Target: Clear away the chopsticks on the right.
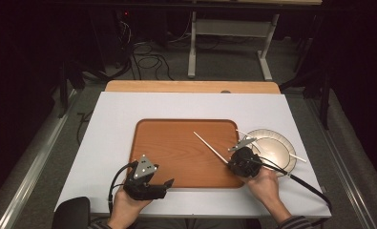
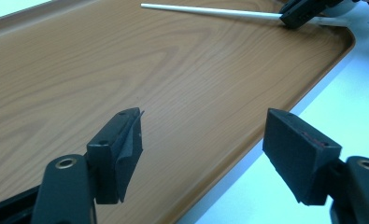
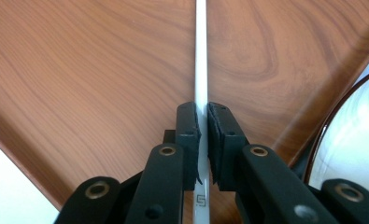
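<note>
Pinching white chopstick point(image 3: 200, 56), right gripper point(image 3: 203, 123) jaws

We note the tray point(image 1: 176, 157) between our two tongs, on the table point(image 1: 114, 114). Right gripper point(image 1: 230, 163) sits at the tray's near right corner, clamping a chopstick point(image 1: 210, 147) that runs ahead of its jaws over the tray. Just right of that gripper lies a plate point(image 1: 272, 143), a second chopstick point(image 1: 298, 157) across it. Left gripper point(image 1: 169, 183) rests at the tray's near left corner, jaws apart over the tray's edge.

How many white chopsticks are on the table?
2: one chopstick held in the right gripper above the tray; the other chopstick lying across the plate.
</note>
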The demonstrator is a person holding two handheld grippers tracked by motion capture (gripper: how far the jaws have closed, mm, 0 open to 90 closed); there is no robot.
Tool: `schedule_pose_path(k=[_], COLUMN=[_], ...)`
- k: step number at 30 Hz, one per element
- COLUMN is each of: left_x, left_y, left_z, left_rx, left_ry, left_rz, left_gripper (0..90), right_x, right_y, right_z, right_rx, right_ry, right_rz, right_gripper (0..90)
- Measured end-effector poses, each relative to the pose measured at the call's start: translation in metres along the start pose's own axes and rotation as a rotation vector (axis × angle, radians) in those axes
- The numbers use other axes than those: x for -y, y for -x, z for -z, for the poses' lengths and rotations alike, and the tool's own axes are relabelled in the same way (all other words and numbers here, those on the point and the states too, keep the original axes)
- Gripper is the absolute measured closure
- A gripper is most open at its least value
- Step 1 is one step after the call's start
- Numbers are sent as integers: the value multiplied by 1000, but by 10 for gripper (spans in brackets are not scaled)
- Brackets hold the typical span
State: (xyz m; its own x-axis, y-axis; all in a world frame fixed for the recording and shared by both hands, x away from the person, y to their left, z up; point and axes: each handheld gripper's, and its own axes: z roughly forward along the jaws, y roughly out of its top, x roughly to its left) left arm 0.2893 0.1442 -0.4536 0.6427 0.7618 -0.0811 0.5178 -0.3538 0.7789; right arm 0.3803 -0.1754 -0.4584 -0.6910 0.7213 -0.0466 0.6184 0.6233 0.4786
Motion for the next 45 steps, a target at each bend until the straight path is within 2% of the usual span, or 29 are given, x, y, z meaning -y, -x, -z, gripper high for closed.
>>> schedule_pose_path(k=[8, 21, 26, 30, 31, 32, 37, 45], left_x=[0, -1, 0, 0, 0, 0, 0, 1], left_y=[0, 1, 1, 1, 0, 0, 0, 0], left_z=[0, -2, -2, 0, 0, 1, 2, 1], left_rx=[0, 0, 0, -1, -1, -1, 0, 1], left_ry=[1, -4, -4, 1, 2, 3, 3, 2], left_rz=[0, -3, -2, 1, 2, 2, 2, 3], left_gripper=[289, 289, 290, 289, 289, 289, 289, 289], right_x=[0, -3, -2, -1, -1, -1, 2, 3], right_y=[0, -3, -5, -4, -3, -3, 1, 0], right_z=[-1, -4, -5, -4, -4, -4, -2, -1], right_rx=[4, -9, -15, 16, 40, 40, 112, 120], right_ry=[1, 23, 36, 31, 32, 32, 20, 14], right_rz=[1, -8, -9, -9, -5, -5, -15, -23], right_gripper=[821, 848, 808, 818, 827, 827, 825, 820])
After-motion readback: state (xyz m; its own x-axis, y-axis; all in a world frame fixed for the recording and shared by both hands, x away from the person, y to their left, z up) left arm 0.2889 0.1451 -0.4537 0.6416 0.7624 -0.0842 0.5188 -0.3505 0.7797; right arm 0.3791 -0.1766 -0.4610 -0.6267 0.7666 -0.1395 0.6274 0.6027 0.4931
